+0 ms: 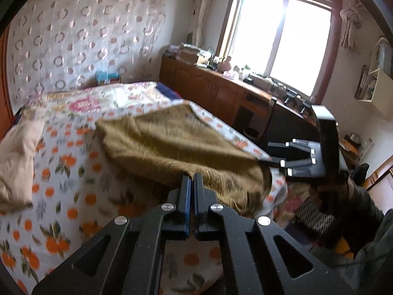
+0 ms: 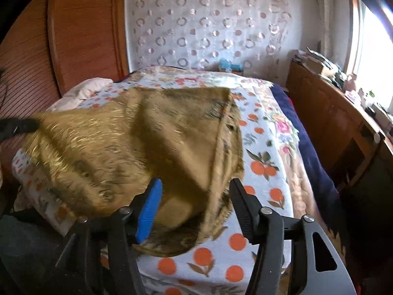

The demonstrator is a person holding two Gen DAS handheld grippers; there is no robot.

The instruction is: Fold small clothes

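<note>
While the brown furry garment [image 1: 172,145] lies spread over the orange-print bedsheet [image 1: 56,172] near the foot of the bed, the left gripper [image 1: 192,179] has its jaws pressed together on the garment's near hem, which is raised off the sheet. The right gripper [image 2: 194,191] stands with its jaws apart around the opposite lower corner; the fabric sits between the pads, but they do not appear to press on it. In the left wrist view the right gripper is visible at the garment's far corner, at the bed's edge.

Risks, as judged from this position: with only one corner held, lifting the hem further would likely drag the garment askew and bunch it rather than produce a clean fold line. The long pile may slip from a thin pinch, so the hem could drop out partway. The free corner lies close to the mattress edge and could slide off toward the floor if pulled that way.

Surroundings: a pale pink folded cloth [image 1: 17,154] rests on the sheet to the left, apart from the garment. A floral quilt [image 1: 98,100] covers the far end of the bed. A wooden sideboard [image 1: 208,86], cluttered on top, runs beneath the window [image 1: 282,36]. A wooden headboard panel [image 2: 81,36] stands at the bed's side. Nothing lies on the garment itself.
</note>
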